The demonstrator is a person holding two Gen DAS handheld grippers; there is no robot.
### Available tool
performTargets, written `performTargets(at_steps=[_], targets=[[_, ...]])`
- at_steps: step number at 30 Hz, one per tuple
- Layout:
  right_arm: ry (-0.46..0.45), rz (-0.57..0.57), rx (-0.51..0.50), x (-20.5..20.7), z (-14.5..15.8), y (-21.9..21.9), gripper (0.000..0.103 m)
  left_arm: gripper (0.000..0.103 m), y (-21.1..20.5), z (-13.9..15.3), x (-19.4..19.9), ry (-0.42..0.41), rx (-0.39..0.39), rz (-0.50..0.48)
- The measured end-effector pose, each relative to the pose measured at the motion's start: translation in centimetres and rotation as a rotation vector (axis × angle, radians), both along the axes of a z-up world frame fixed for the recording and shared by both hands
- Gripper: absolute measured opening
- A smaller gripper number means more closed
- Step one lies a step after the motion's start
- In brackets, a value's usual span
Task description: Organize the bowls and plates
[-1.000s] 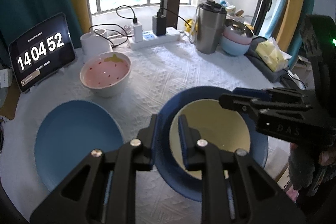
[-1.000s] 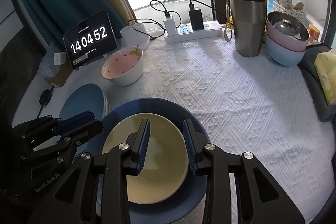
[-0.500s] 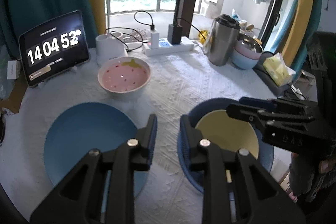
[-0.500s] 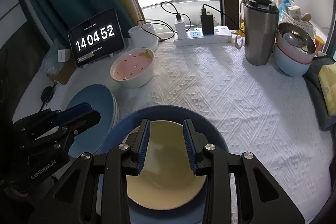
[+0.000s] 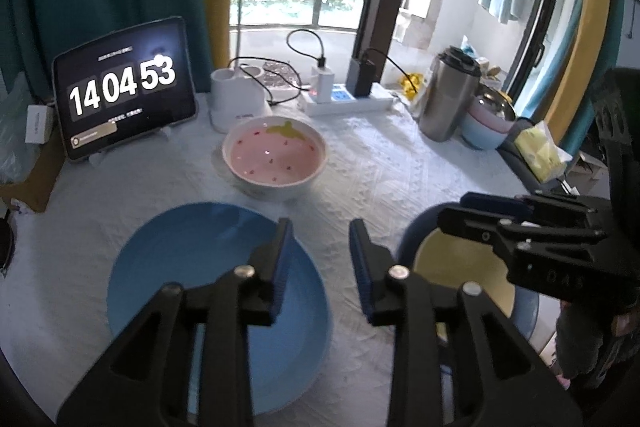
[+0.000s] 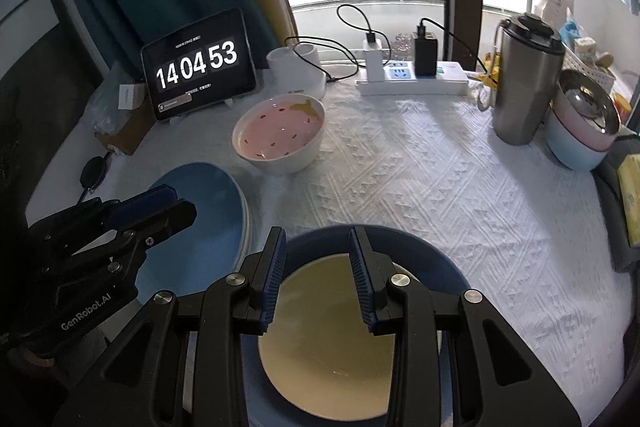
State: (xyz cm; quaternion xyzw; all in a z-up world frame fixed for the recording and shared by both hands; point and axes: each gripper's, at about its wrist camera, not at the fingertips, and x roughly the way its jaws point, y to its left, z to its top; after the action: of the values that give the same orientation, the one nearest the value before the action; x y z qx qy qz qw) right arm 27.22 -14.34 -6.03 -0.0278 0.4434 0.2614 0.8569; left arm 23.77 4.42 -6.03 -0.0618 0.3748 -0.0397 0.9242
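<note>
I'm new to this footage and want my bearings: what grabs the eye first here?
The tablet clock glowing 14 04 53 at the table's far left stands out, with the strawberry-pattern pink bowl just in front of it. Nearer, the open left gripper hovers by the light blue plate, while the open right gripper hangs over the cream bowl nested in the dark blue plate.

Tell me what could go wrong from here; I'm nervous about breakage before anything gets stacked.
1. The cream bowl sits loose inside the dark blue plate; lifting the plate alone could let it slide.
2. The right gripper hangs open over the bowl; a rim pinch may slip.
3. The left gripper hovers open near the light blue plate, close to the strawberry bowl; a swing could knock it.
</note>
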Motion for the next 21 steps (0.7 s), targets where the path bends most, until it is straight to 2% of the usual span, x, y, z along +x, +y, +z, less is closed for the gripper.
performTargets(at_steps=[7, 21], targets=[[-0.001, 0.027, -0.023, 0.5, 0.1, 2.3, 0.035, 0.042, 2.5, 0.1, 0.5, -0.015, -0.027, 0.036], [-0.003, 0.084, -0.065, 2.7, -0.1, 6.8, 0.035, 0.043, 7.1, -0.4, 2.4, -0.015, -0.063, 0.105]])
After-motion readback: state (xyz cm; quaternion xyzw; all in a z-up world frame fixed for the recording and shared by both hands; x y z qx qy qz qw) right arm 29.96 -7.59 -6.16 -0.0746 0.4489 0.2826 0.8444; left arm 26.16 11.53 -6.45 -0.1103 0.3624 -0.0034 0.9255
